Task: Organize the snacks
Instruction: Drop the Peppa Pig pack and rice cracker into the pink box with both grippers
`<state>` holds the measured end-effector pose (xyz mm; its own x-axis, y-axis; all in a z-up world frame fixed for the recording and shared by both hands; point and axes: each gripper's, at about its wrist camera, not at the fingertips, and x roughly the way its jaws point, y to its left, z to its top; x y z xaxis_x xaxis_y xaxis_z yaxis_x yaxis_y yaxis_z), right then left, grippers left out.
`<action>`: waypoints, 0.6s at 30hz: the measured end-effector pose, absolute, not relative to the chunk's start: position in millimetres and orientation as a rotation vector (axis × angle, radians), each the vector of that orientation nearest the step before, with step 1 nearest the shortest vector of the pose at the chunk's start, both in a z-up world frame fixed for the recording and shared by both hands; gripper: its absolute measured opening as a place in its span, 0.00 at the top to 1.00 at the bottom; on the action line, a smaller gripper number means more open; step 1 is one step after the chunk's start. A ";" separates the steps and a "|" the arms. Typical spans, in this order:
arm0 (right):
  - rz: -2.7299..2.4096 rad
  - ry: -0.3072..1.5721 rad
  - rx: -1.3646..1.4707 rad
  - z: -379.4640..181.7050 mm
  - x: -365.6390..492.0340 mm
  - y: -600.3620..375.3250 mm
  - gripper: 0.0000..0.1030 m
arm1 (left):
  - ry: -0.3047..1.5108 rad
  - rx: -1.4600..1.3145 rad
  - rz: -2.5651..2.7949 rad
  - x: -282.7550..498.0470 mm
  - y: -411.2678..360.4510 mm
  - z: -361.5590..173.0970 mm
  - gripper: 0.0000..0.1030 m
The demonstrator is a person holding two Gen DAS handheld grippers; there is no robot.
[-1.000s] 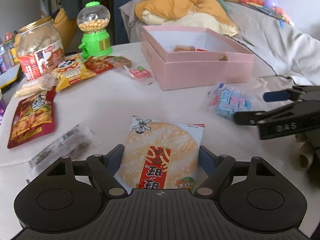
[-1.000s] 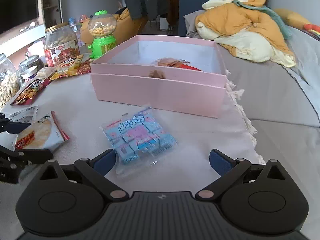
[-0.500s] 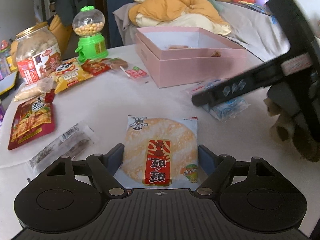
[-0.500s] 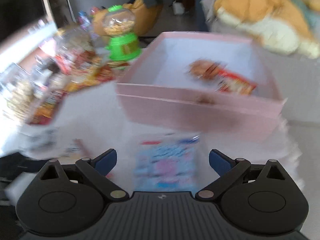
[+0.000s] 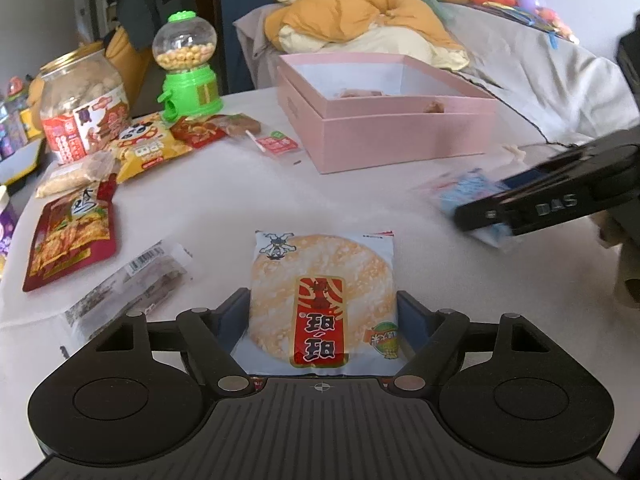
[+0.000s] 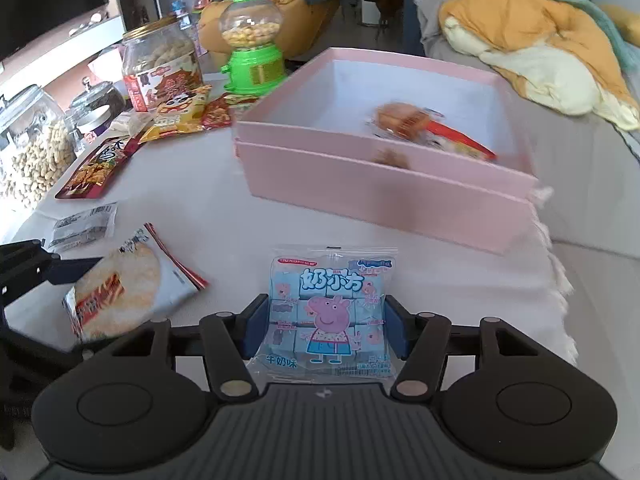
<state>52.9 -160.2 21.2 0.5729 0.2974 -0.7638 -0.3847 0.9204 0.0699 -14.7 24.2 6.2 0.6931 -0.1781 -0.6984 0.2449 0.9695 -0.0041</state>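
Note:
My left gripper (image 5: 322, 320) is shut on a rice cracker packet (image 5: 322, 300) with a red label, its pads against both sides of the packet. It also shows in the right wrist view (image 6: 116, 292). My right gripper (image 6: 326, 326) is shut on a light blue Peppa Pig candy packet (image 6: 328, 312), seen blurred in the left wrist view (image 5: 472, 200). The open pink box (image 6: 384, 188) stands beyond it and holds two snack packets (image 6: 424, 128). In the left wrist view the box (image 5: 400, 136) is at the back right.
Loose snack packets lie on the white table: a red packet (image 5: 68, 240), a clear packet (image 5: 128, 288), a yellow panda packet (image 5: 144, 148). A green candy dispenser (image 5: 188, 68) and a snack jar (image 5: 84, 100) stand at the back left. A peanut jar (image 6: 28, 148) is far left.
My right gripper came down around the blue candy packet and shut on it. My left gripper closed further on the rice cracker packet, which stayed between its fingers.

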 end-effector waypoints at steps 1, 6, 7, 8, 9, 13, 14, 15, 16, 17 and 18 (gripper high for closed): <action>0.392 0.876 -0.102 22.0 51.1 -166.7 0.42 | 0.770 0.090 -0.234 -14.0 24.1 6.4 0.20; 0.343 0.867 -0.067 29.3 43.1 -194.0 0.42 | 0.744 0.016 -0.274 -9.8 26.3 24.3 0.20; 0.343 0.857 -0.058 31.8 38.5 -200.2 0.42 | 0.721 0.021 -0.274 -7.8 24.8 33.9 0.20; 0.346 0.848 -0.050 33.8 33.7 -206.1 0.42 | 0.697 0.028 -0.273 -5.4 22.5 43.8 0.20; 0.349 0.841 -0.042 35.2 28.8 -212.5 0.42 | 0.670 0.034 -0.277 -1.4 20.0 55.3 0.20; 0.344 0.834 -0.027 35.9 20.5 -229.2 0.42 | 0.532 0.044 -0.320 28.8 2.0 108.7 0.20; 0.338 0.831 -0.029 35.7 20.2 -230.5 0.42 | 0.517 0.051 -0.333 40.7 -4.4 117.3 0.20; 0.330 0.827 -0.031 35.4 20.2 -231.0 0.42 | 0.503 0.049 -0.341 53.6 -10.5 123.6 0.20; 0.324 0.824 -0.031 35.5 19.6 -230.8 0.42 | 0.490 0.035 -0.349 69.4 -17.0 128.3 0.20; 0.324 0.822 -0.026 35.6 19.4 -230.6 0.42 | 0.484 0.014 -0.356 83.7 -23.0 130.4 0.20; 0.329 0.820 -0.020 35.7 19.1 -230.3 0.42 | 0.482 -0.015 -0.364 99.3 -27.7 129.9 0.20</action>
